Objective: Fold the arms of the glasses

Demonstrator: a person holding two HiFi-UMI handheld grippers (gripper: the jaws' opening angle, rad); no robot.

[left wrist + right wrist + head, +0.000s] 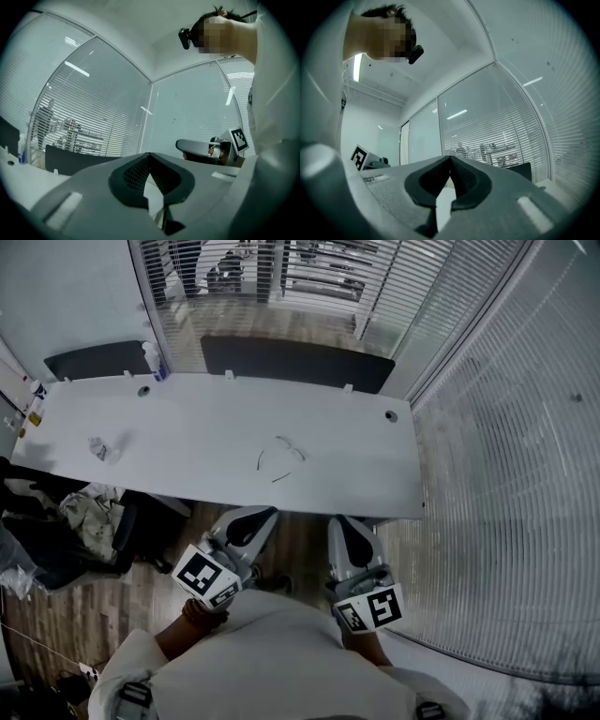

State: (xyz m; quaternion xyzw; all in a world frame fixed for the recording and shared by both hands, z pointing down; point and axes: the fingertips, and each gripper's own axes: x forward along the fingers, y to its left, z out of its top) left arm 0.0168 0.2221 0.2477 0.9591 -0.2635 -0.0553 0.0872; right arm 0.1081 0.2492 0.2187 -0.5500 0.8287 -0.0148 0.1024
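Observation:
The glasses (281, 458), a thin wire frame with both arms spread, lie on the white table (206, 432) right of its middle, near the front edge. Both grippers hang below that edge, close to my body and well short of the glasses. My left gripper (246, 527) points level at the table, jaws shut with nothing between them (150, 157). My right gripper (353, 542) tilts slightly up, also shut and empty (450, 161). The left gripper view shows the right gripper (206, 149) beside it. Neither gripper view shows the glasses.
A small crumpled clear item (101, 448) lies on the table's left part, and a bottle (153, 360) stands at the back left. Black chair backs (292, 360) line the far side. A chair with clothes (89, 514) stands on the left. Glass walls with blinds close off the right.

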